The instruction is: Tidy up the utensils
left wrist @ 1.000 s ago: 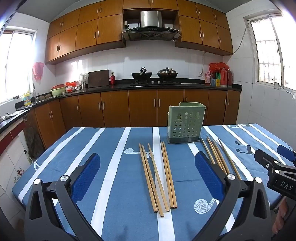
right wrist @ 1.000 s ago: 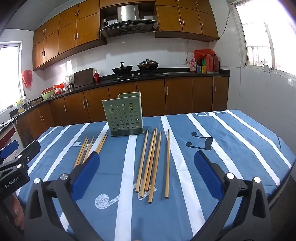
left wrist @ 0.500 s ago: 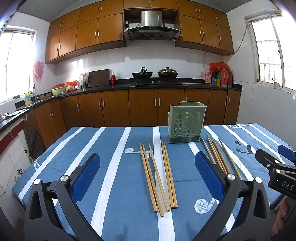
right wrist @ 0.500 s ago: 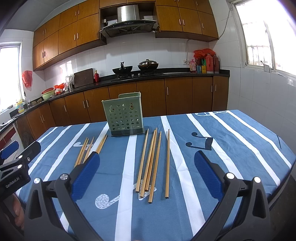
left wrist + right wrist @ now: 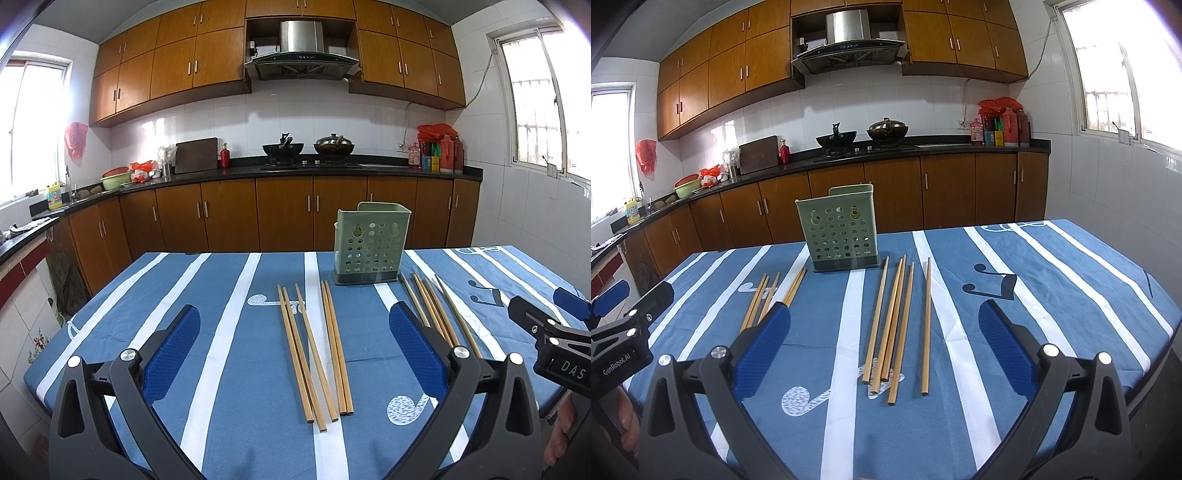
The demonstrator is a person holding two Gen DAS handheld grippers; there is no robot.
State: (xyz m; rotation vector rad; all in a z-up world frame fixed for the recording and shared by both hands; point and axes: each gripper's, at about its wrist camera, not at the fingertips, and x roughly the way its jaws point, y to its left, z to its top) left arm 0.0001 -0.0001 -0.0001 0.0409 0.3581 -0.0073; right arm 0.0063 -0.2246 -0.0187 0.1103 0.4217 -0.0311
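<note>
"GenRobot.AI" printed on left gripper [image 5: 624,325]; "DAS" on right gripper [image 5: 546,325]. Both spread wide, empty, above blue striped tablecloth [image 5: 184,295]. Chopsticks [image 5: 314,339] lying loose either side of green holder [image 5: 369,247].

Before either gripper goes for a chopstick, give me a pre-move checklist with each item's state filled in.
1. Left gripper open and empty: ok.
2. Right gripper open and empty: ok.
3. Green holder upright on the tablecloth: ok.
4. Holder's inside free of clutter: cannot tell, the opening faces up and away.
5. Left chopstick group lying flat, between the left gripper's fingers in view: ok.
6. Right chopstick group flat, all separated for a single pick: not ok, three lie touching or crossed.
</note>
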